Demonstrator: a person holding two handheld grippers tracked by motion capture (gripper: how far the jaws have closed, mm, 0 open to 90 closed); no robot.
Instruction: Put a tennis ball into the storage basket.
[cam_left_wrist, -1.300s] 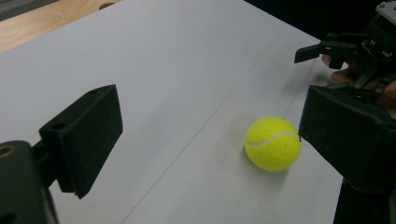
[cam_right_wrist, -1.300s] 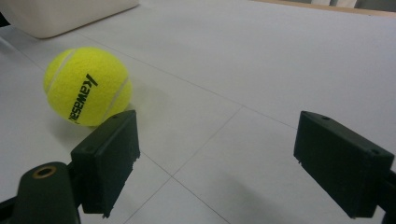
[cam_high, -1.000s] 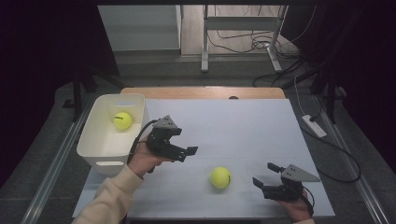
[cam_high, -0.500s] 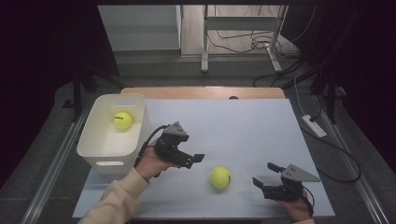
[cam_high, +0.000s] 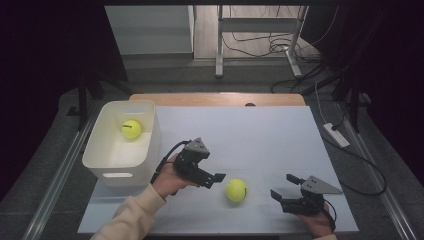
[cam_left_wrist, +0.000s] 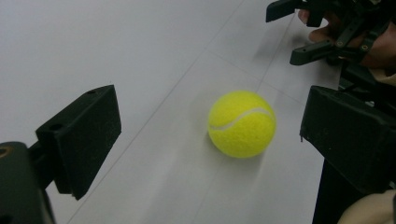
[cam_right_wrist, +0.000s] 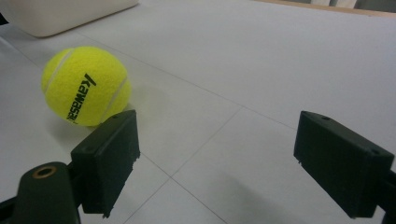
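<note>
Tongs on the left (cam_high: 218, 178) have swung away from the white bin (cam_high: 150, 145) and now point at the loose tennis ball (cam_high: 236, 190), jaws apart, the ball just ahead on the table (cam_high: 260, 135). That reads as the approach for a pick. The right tongs (cam_high: 282, 189), also apart, rest nearby. Another ball (cam_high: 131, 129) lies in the bin.

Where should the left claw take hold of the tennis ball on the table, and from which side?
Grip the tennis ball across its widest middle. It is round, so any axis works, and it lies free on the table. The left claw, open and just left of it, can probably come in from that side, low, one jaw on each flank.
</note>
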